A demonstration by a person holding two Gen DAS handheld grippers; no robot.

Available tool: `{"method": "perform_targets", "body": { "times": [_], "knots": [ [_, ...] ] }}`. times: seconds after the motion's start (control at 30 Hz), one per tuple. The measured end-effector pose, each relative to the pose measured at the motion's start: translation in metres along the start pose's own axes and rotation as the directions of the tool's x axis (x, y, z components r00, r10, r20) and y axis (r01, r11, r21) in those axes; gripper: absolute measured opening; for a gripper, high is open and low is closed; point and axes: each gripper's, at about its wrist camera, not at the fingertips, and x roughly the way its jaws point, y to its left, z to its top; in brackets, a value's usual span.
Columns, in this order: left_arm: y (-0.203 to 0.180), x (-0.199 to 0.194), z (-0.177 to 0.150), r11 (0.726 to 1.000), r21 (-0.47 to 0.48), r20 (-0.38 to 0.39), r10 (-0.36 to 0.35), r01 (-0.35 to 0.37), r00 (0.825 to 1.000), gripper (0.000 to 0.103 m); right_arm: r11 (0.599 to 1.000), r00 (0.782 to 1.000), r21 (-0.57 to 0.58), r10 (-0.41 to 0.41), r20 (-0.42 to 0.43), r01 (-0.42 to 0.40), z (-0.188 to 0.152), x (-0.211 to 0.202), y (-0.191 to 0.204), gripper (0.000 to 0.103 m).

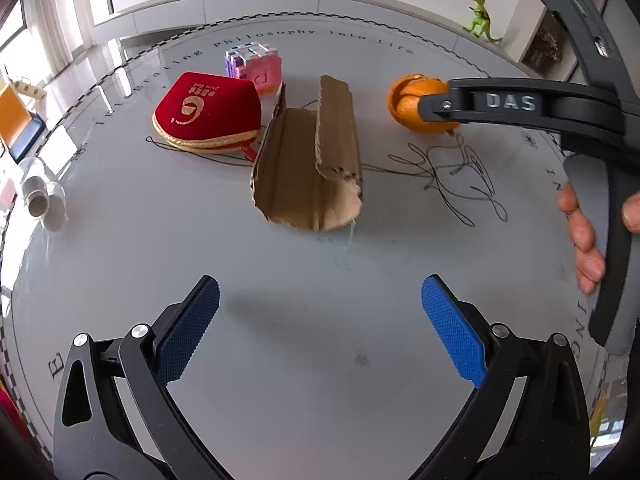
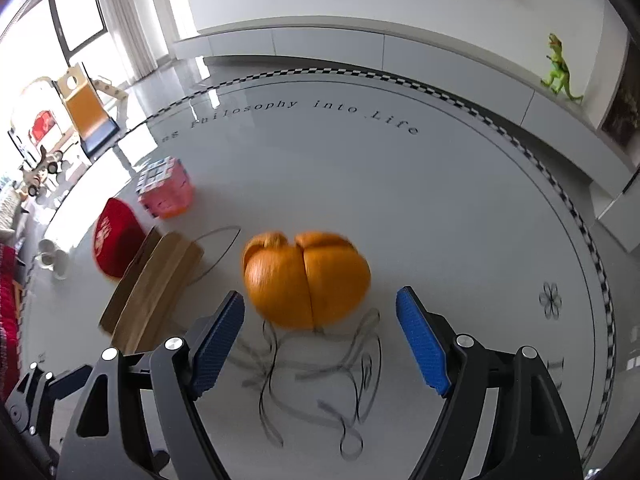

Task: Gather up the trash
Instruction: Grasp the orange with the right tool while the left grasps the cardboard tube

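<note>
Left gripper [image 1: 320, 292]: jaws spread wide, blue pads apart, nothing between them, bare table [image 1: 280, 360] under it at the bottom of the left wrist view

Right gripper [image 2: 320, 308]: jaws also spread, nothing pinched. Orange peel [image 2: 306, 280] sits just above and between the fingertips, mid-frame of the right wrist view, not touched by either pad as far as I can tell. Frame is motion-blurred there

In the left wrist view the same orange peel is at upper right, partly covered by the right gripper's black finger marked "DAS". A hand [image 1: 584, 236] grips that tool's handle at the right edge

Other trash on the table:
- torn cardboard piece [image 1: 308, 160], curled into a trough, centre of the left wrist view; lower left in the right wrist view
- tangle of black thread [image 1: 460, 176] right of the cardboard, below the peel; in the right wrist view it lies between the right fingers, lower centre

Non-trash nearby:
- red pouch [image 1: 208, 114] left of the cardboard, just beside it
- pink puzzle cube [image 1: 254, 66] above the pouch
- clear cups [image 1: 40, 192] at left edge
- green toy dinosaur [image 1: 482, 18] on the ledge, upper right, off the table

Table is round, white, glossy, with lettering around its rim
</note>
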Motion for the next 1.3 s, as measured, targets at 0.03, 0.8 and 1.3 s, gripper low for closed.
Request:
{"method": "perform_targets", "body": {
  "times": [0.03,0.8,1.3],
  "knots": [
    [0.001,0.002,0.003,1.0,-0.005,0.0,-0.001,0.001,1.0,0.098,1.0,1.0,-0.006,-0.01,0.003,0.01,0.002,0.002,0.001,0.079],
    [0.008,0.007,0.039,0.99,-0.135,0.09,-0.031,0.043,0.996,0.038,1.0,1.0,0.004,0.028,0.012,-0.028,-0.024,-0.026,-0.026,0.053],
    [-0.086,-0.061,-0.002,0.993,0.037,0.138,-0.118,0.114,0.983,0.038,0.994,0.996,0.101,0.034,0.085,-0.042,-0.081,-0.121,-0.072,0.053]
  ]
}}
